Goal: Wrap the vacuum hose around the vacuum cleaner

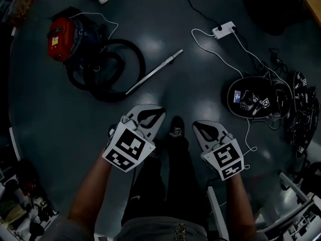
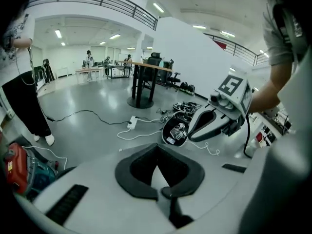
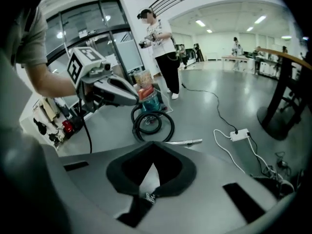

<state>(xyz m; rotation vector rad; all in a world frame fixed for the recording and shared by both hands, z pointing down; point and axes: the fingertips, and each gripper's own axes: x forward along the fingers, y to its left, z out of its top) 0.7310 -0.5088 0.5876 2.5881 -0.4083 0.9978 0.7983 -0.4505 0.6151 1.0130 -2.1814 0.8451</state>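
The red and dark blue vacuum cleaner (image 1: 65, 36) stands on the grey floor at the upper left. Its black hose (image 1: 108, 69) lies in loops beside it, and the metal wand (image 1: 153, 72) stretches out to the right. Both grippers hang in the air well short of it, above the person's legs. My left gripper (image 1: 150, 115) is shut with nothing in it, and so is my right gripper (image 1: 203, 129). In the right gripper view the vacuum cleaner (image 3: 148, 101), hose (image 3: 153, 123) and wand (image 3: 185, 142) lie ahead beyond the shut jaws (image 3: 153, 155). In the left gripper view the vacuum cleaner (image 2: 14, 167) shows at the left edge.
A white power strip (image 1: 223, 30) with cables lies at the upper right. A round black case (image 1: 251, 98) with gear and a heap of cables sits to the right. Another person (image 3: 163, 52) stands beyond the vacuum. Cluttered shelves line the lower left and right edges.
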